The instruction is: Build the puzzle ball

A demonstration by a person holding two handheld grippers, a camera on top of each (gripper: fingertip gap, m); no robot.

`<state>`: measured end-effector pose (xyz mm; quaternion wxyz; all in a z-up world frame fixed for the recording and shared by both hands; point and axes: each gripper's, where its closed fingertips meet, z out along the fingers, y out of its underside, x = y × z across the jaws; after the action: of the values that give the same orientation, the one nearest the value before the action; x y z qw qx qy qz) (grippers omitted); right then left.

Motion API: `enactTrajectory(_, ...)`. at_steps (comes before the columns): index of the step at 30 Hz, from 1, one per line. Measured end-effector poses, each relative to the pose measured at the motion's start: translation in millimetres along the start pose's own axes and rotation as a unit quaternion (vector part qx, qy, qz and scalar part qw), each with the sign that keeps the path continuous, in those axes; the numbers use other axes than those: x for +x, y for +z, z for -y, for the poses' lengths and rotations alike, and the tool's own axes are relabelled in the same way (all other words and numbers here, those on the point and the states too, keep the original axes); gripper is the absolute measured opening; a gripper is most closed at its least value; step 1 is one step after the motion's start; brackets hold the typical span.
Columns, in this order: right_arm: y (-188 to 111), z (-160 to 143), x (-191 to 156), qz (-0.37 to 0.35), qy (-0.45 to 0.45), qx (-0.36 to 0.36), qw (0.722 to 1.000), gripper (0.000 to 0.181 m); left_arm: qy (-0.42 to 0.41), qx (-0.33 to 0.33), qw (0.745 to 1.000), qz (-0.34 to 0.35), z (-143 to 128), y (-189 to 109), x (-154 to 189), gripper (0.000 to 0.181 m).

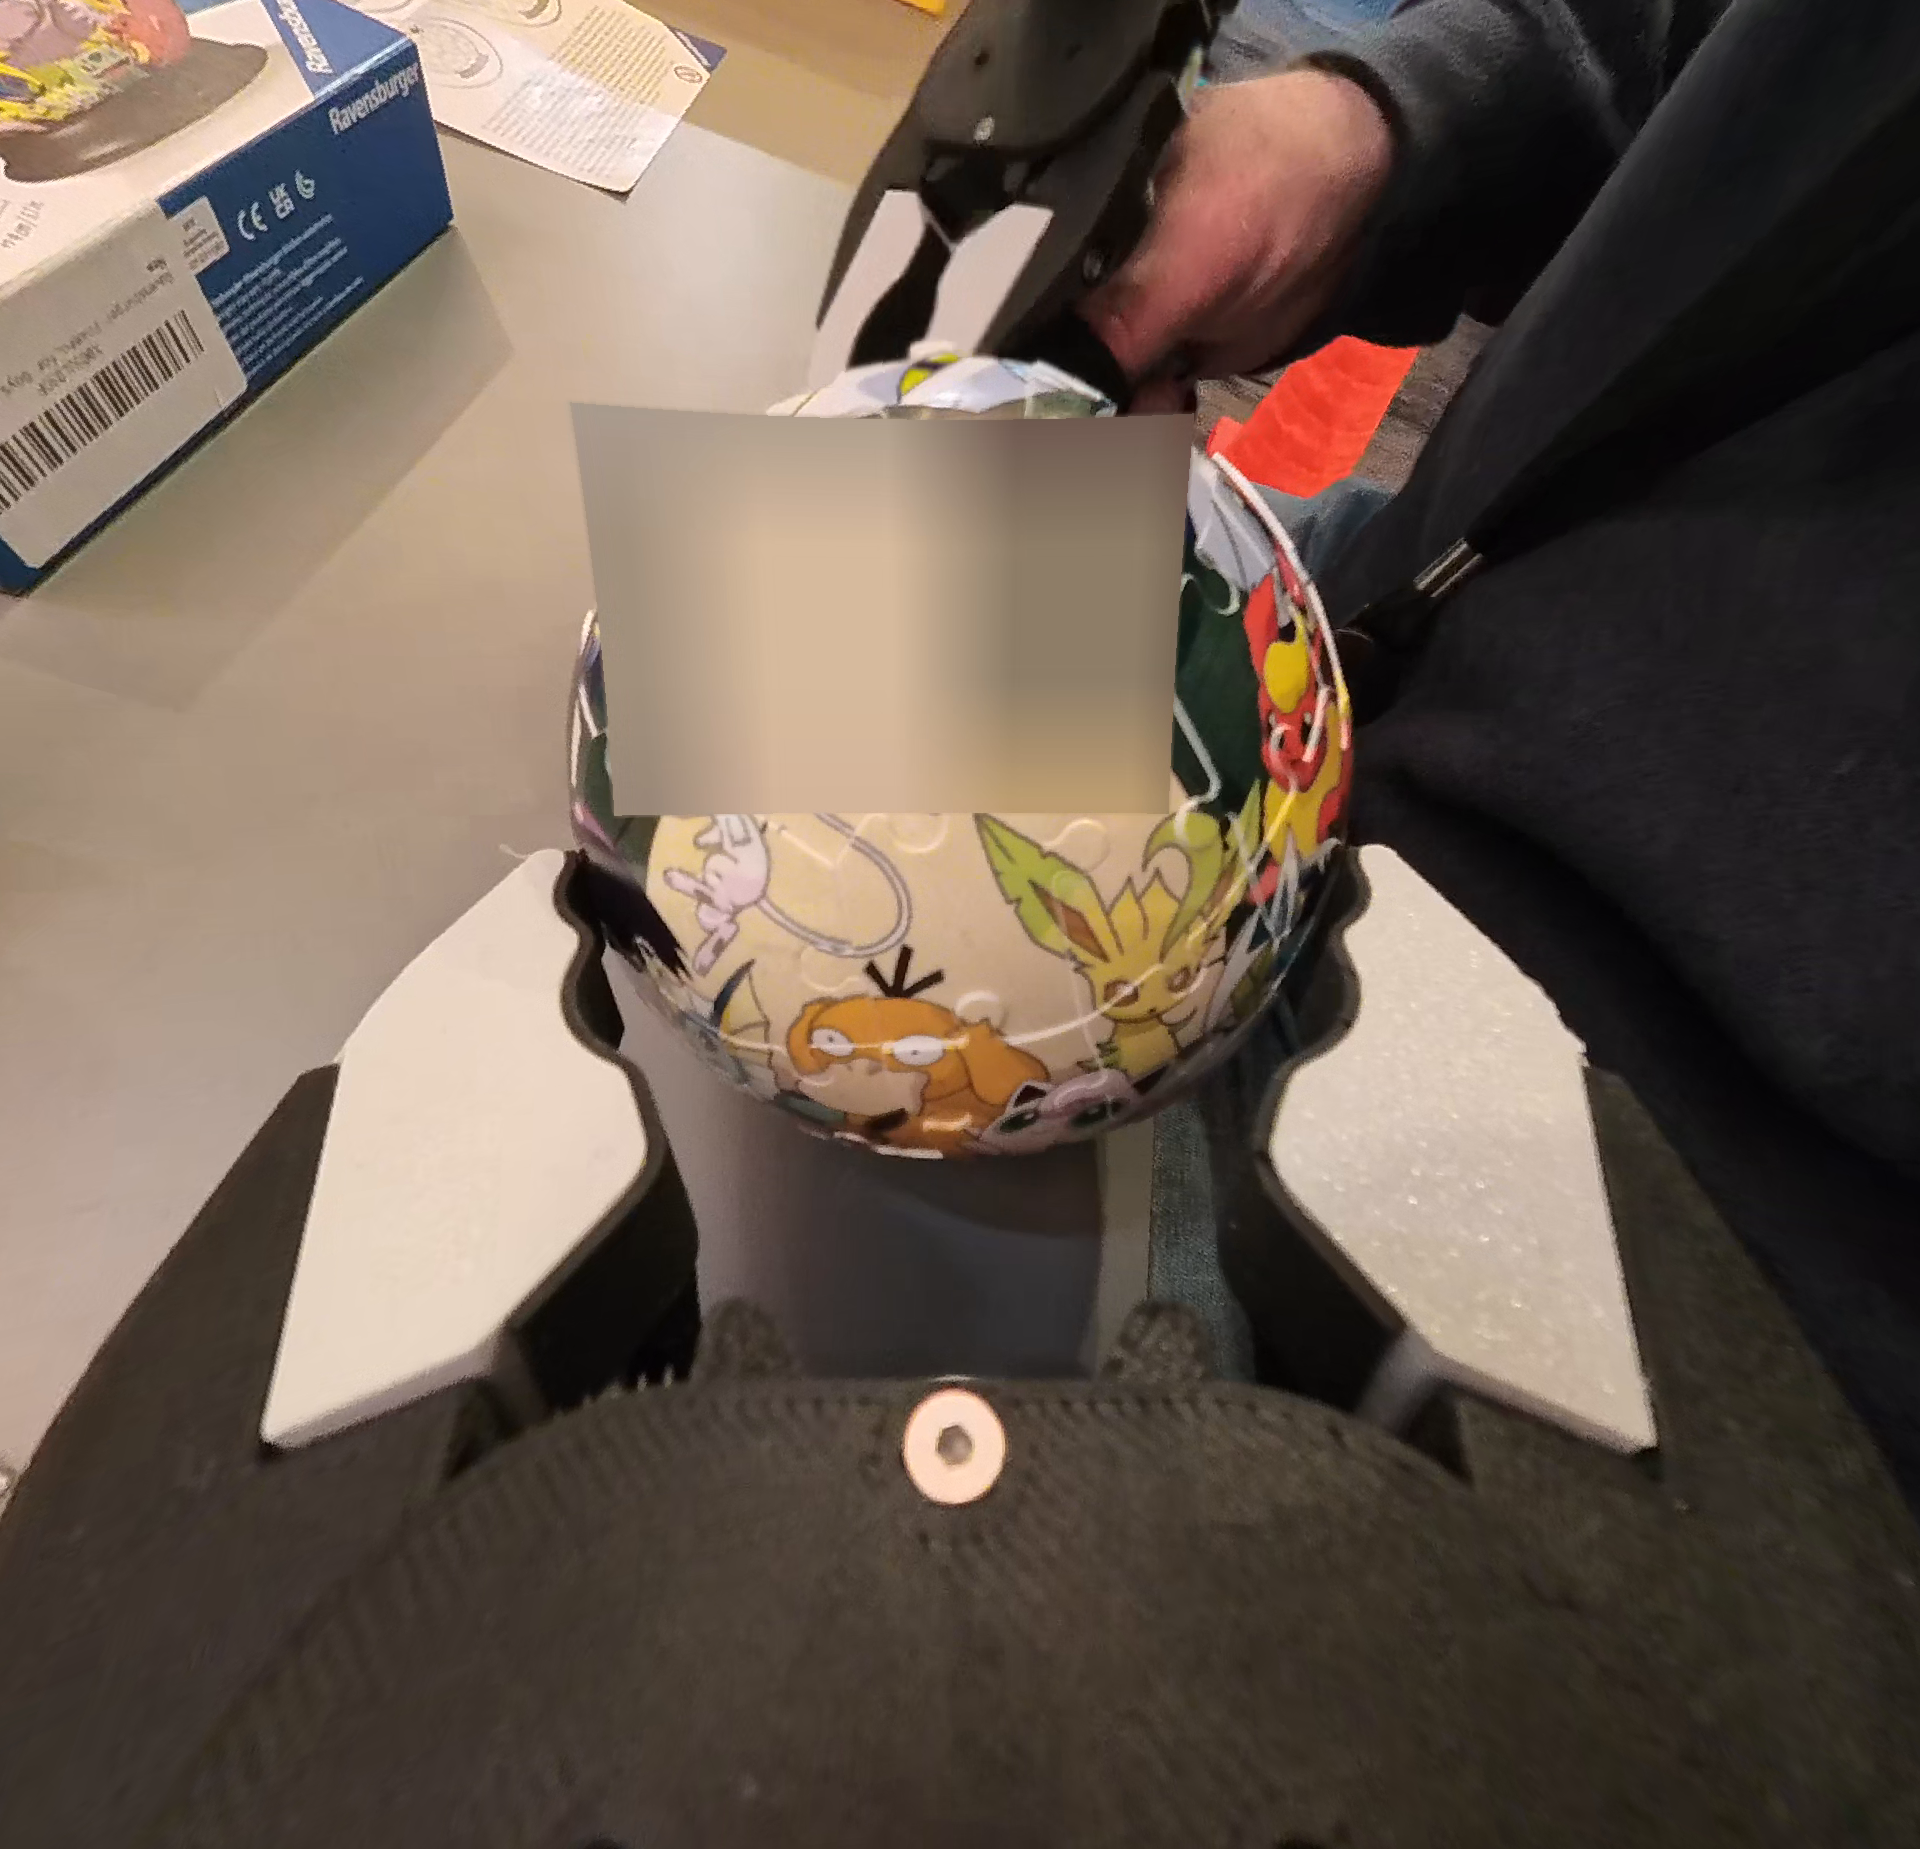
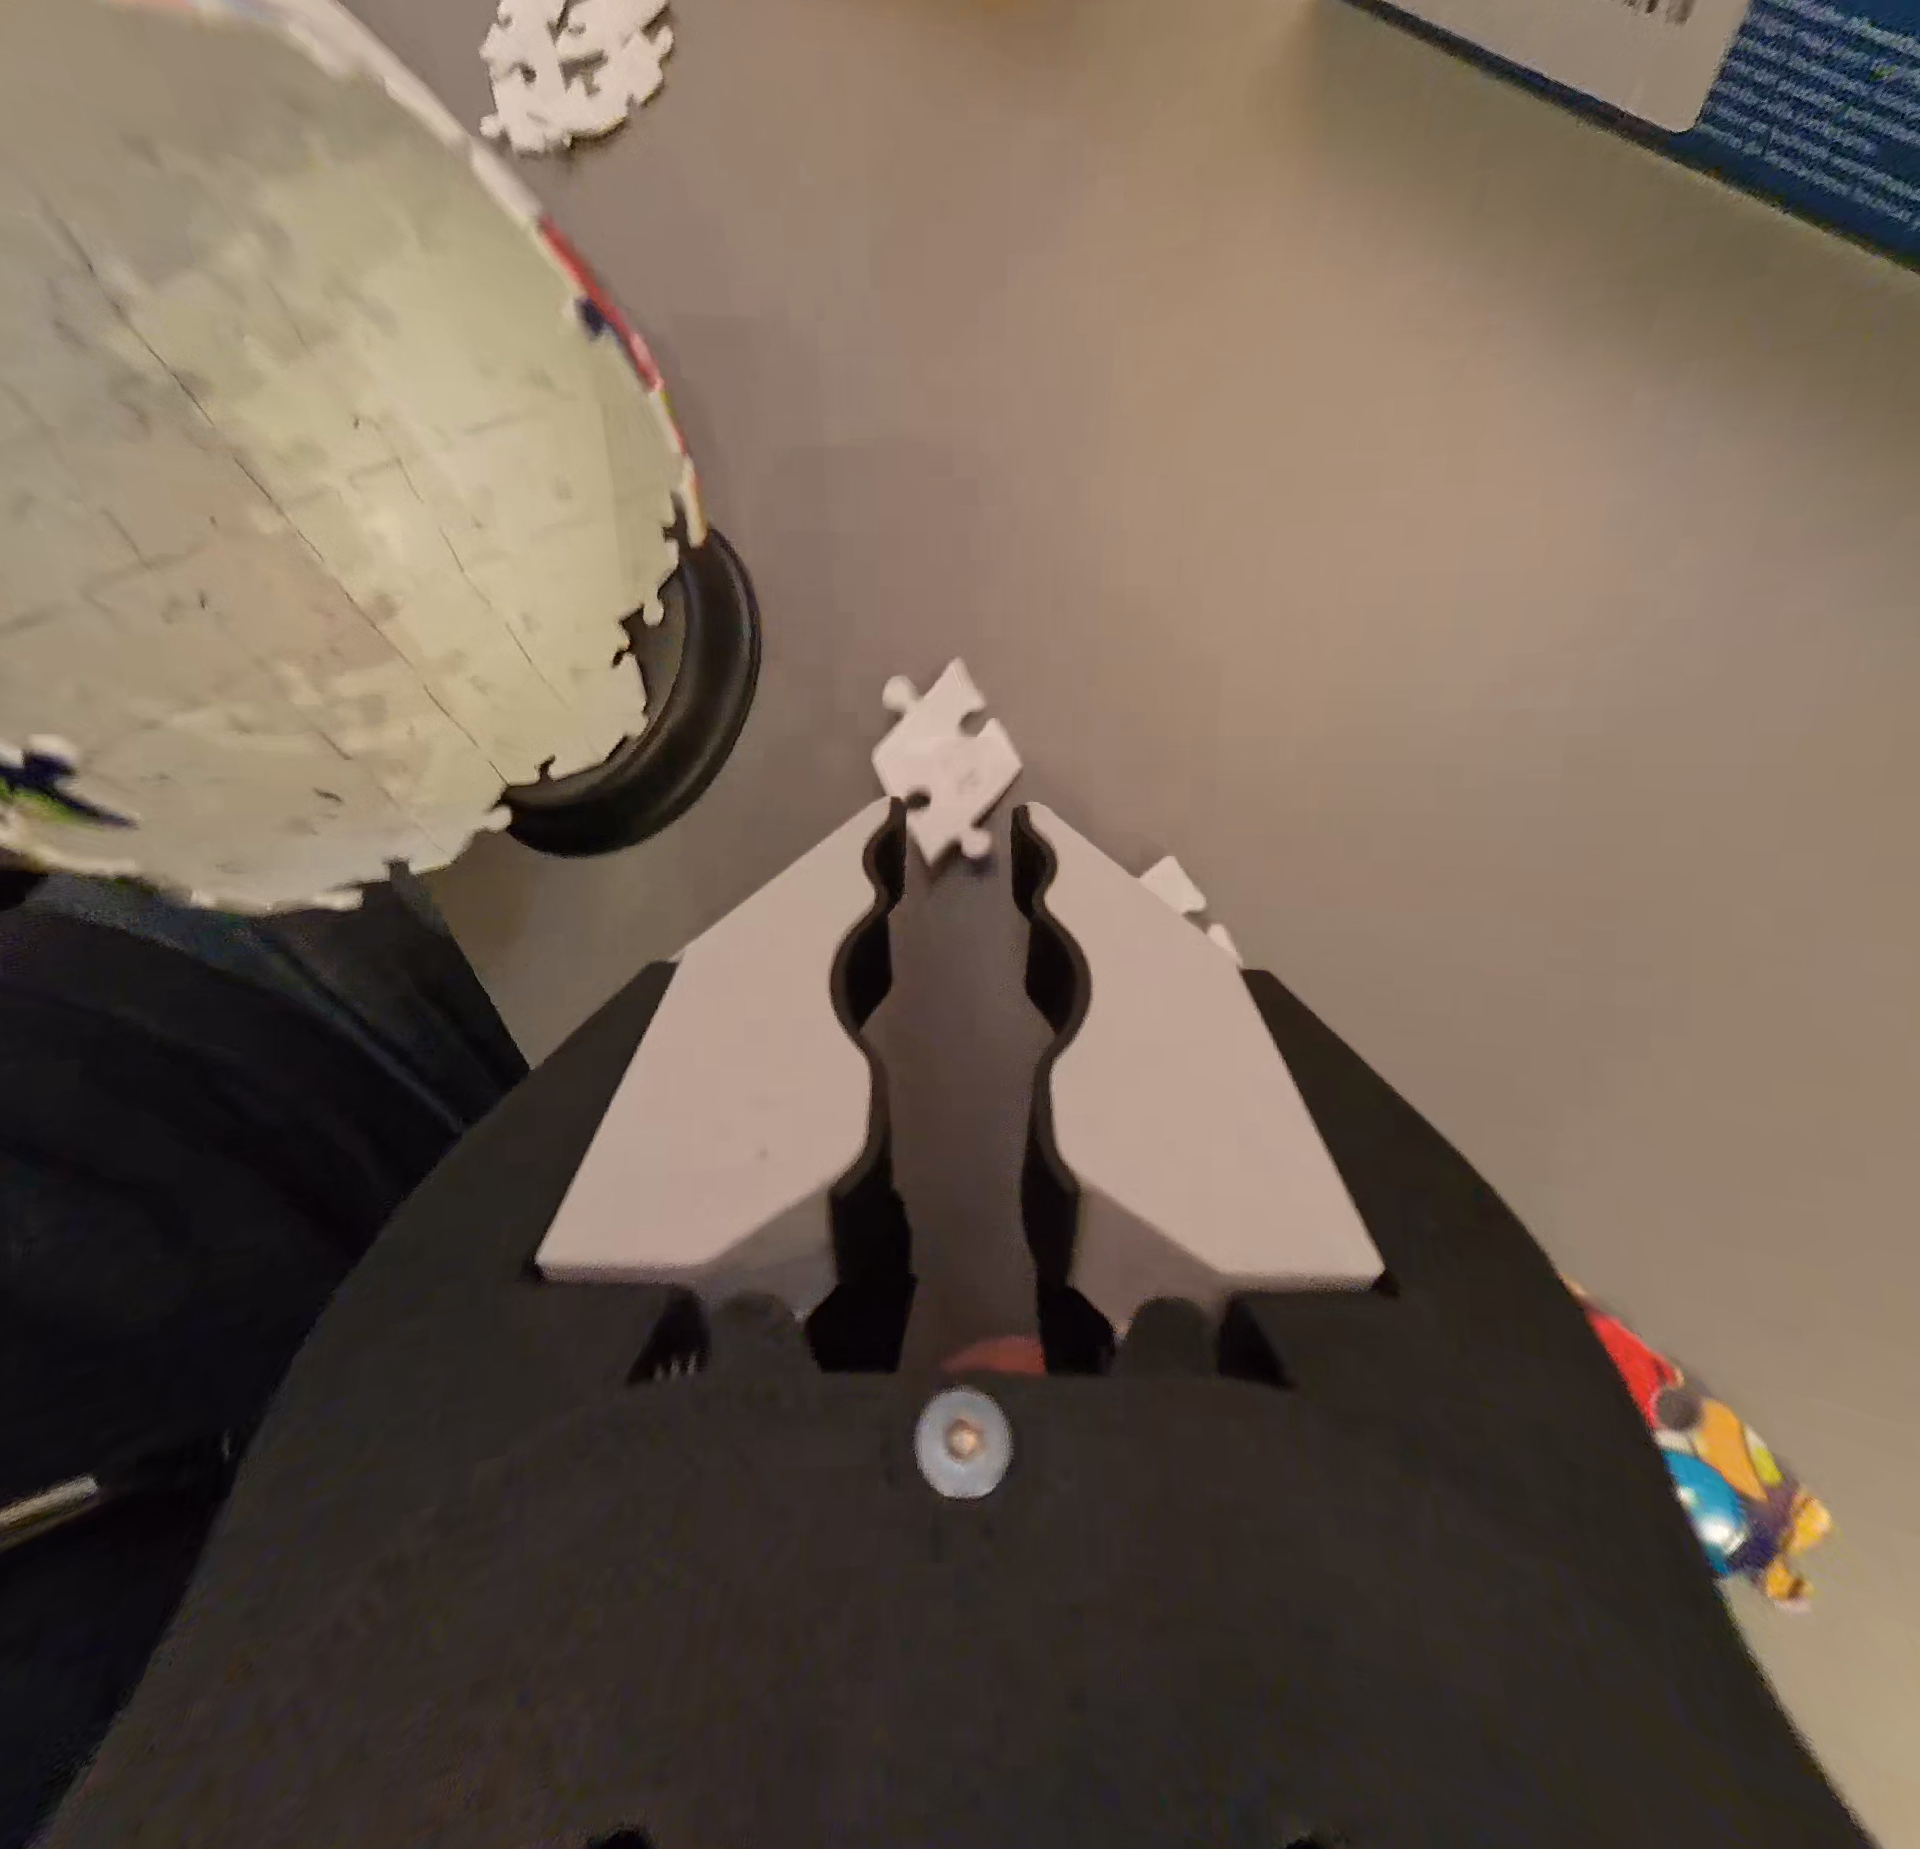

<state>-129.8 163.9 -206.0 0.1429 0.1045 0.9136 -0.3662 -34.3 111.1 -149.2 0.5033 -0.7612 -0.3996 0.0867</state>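
left gripper (image 1: 956,916) clamped wide, right gripper (image 2: 956,833) parted

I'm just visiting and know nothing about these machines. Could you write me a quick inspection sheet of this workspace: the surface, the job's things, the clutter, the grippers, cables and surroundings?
Surface: plain grey-beige table, bare between items.
Job's things: unfinished puzzle ball, printed outside, pale inside, on a black ring stand; one loose piece lying white side up; a white cluster of pieces; a colourful joined patch.
Clutter: blue puzzle box; instruction sheet.
Grippers: left gripper shut on the puzzle ball; right gripper open, tips just short of the loose piece.
Cables: nothing seen.
Surroundings: a person's hand and dark sleeve; something yellow at the far edge.
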Motion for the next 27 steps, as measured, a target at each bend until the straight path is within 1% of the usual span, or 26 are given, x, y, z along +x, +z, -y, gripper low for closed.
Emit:
enactTrajectory(1, -1, -5, -5, 0.006, -0.016, -0.01, 1.0, 0.011, 0.001, 0.0, 1.0, 0.0, 0, 0, 0, 0.128)
enactTrajectory(3, -4, -16, -19, 0.032, -0.047, -0.046, 0.997, 0.011, 0.001, -0.001, 1.0, 0.0, 0, 0, 1, 0.128)
enactTrajectory(5, -9, -8, -20, 0.034, -0.044, -0.028, 0.998, 0.021, 0.003, -0.003, 1.0, 0.001, 0, 0, 1, 0.128)
enactTrajectory(7, -12, -5, -20, 0.041, -0.065, -0.024, 0.997, 0.021, 0.005, -0.004, 1.0, 0.001, 0, 0, 2, 0.128)
enactTrajectory(10, -13, -14, -16, 0.021, -0.123, -0.052, 0.991, 0.021, 0.008, -0.006, 1.0, 0.001, 0, 1, 3, 0.128)
enactTrajectory(13, -9, -11, -23, 0.022, -0.179, -0.035, 0.983, 0.022, 0.009, -0.008, 1.0, 0.002, 0, 1, 3, 0.128)
enactTrajectory(16, -5, -7, -23, 0.02, -0.205, -0.031, 0.978, 0.023, 0.011, -0.008, 1.0, 0.001, 0, 1, 4, 0.128)
enactTrajectory(18, -2, -8, -25, 0.032, -0.216, -0.036, 0.975, 0.029, 0.012, -0.01, 1.0, 0.001, 0, 1, 4, 0.128)
enactTrajectory(20, 3, -5, -27, 0.043, -0.244, -0.027, 0.968, 0.031, 0.013, -0.011, 1.0, 0.001, 0, 1, 4, 0.128)
enactTrajectory(22, 8, -10, -25, 0.049, -0.256, -0.054, 0.964, 0.041, 0.013, -0.01, 1.0, 0.001, 0, 2, 5, 0.128)
enactTrajectory(25, 5, -4, -18, 0.031, -0.248, -0.058, 0.967, 0.045, 0.014, -0.011, 1.0, 0.001, 0, 2, 5, 0.128)
enactTrajectory(27, -2, -3, -19, 0.026, -0.219, -0.056, 0.974, 0.046, 0.015, -0.014, 1.0, 0.004, 0, 1, 4, 0.128)
